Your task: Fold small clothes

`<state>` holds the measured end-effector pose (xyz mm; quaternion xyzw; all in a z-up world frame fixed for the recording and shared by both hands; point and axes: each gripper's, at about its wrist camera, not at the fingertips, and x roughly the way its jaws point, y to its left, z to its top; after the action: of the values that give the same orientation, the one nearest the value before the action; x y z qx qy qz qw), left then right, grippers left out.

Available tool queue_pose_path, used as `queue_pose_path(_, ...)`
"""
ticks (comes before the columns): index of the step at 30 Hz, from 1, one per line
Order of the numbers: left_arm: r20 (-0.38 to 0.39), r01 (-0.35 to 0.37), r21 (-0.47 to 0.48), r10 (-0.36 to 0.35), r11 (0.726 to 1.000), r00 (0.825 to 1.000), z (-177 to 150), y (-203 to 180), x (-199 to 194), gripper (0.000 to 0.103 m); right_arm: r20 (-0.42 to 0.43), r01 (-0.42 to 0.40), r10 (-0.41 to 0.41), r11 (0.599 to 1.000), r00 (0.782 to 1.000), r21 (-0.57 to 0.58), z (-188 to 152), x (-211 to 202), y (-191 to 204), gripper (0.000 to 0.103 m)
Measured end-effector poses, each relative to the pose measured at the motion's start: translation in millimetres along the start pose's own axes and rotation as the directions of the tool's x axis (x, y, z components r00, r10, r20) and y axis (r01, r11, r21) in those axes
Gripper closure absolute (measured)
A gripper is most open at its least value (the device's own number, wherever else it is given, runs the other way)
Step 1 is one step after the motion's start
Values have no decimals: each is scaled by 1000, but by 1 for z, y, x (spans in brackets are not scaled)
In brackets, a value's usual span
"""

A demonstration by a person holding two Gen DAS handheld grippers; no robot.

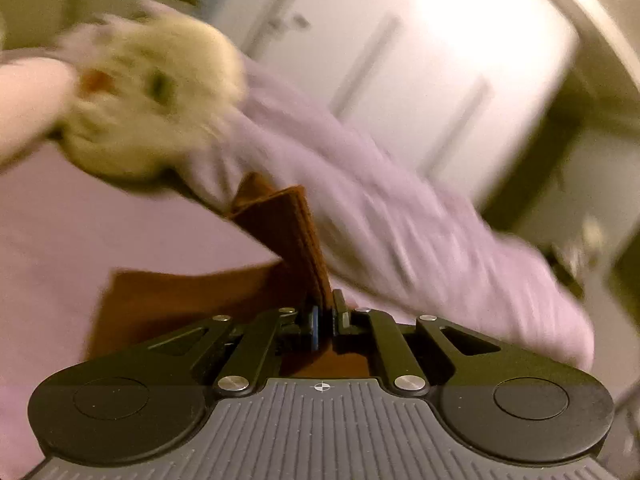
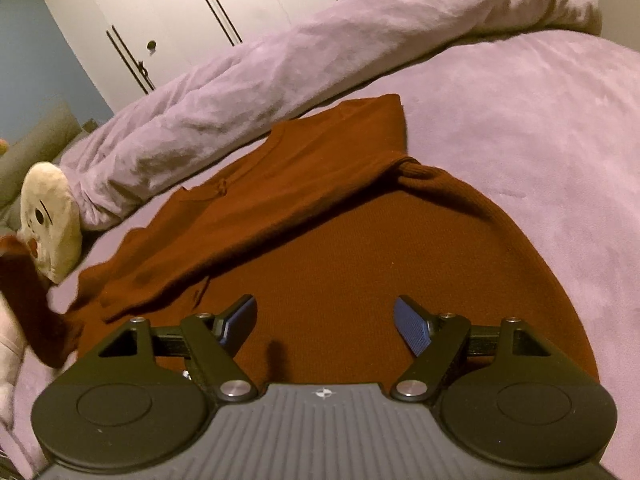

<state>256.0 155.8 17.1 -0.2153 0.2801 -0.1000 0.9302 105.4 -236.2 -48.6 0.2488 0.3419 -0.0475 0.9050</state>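
Lilac bedding (image 2: 520,128) covers a bed, with a rolled duvet (image 2: 248,64) of the same colour lying along its far side and white wardrobe doors (image 2: 168,8) behind. Spread flat on the bed is a rust-brown knitted sweater (image 2: 360,240), the largest item of clothing in view. Its long axis runs diagonally in the right wrist view, from the hem near the camera up to the shoulder end near the duvet; one sleeve is already laid across the body. A cream plush toy (image 2: 50,216) sits at the left, against the end of the duvet.

The right gripper (image 2: 324,324) hovers over the sweater's lower body with its blue pads spread wide and nothing between them. The left gripper (image 1: 325,316) is clamped tight on a ribbed cuff or edge of the sweater (image 1: 280,232), which rises taut from its jaws; that view is smeared with motion.

Judging by this, the step in hand is folding the second sleeve inward. The next move seems to call for carrying that cuff across the body and laying it flat, while the open right gripper steadies the fabric.
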Motion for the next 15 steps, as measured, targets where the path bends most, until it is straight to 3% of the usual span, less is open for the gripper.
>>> queue_pose_path(1, -41, 10, 27, -9, 1000, 999, -13, -15, 13, 80, -1, -6, 6, 1000, 1000, 6, 0, -2, -1, 27)
queue_pose_path(2, -104, 30, 42, -26, 999, 994, -29, -28, 27, 44, -1, -11, 11, 1000, 1000, 7, 0, -5, -2, 27)
queue_pose_path(4, -178, 40, 21, -36, 999, 983, -56, -39, 38, 18, -5, -22, 22, 1000, 1000, 3, 0, -8, -4, 27)
queue_pose_path(6, -211, 32, 15, -29, 999, 977, -79, -41, 36, 18, -13, -29, 29, 1000, 999, -11, 1, -10, -6, 28)
queue_pose_path(8, -211, -43, 10, 44, 999, 976, -94, -34, 25, 18, -23, -45, 45, 999, 999, -27, 3, -10, -5, 30)
queue_pose_path(11, -192, -165, 17, 165, 986, 967, -108, -12, -2, 18, -42, -102, 100, 994, 994, -43, 10, -4, 5, 43)
queue_pose_path(13, -183, -237, 38, 240, 971, 953, -115, 1, -16, 18, -68, -160, 157, 986, 985, -39, 12, 5, 18, 54)
queue_pose_path(15, -195, -281, 63, 288, 958, 938, -118, 12, -23, 18, -110, -232, 226, 972, 968, -46, 15, 20, 43, 57)
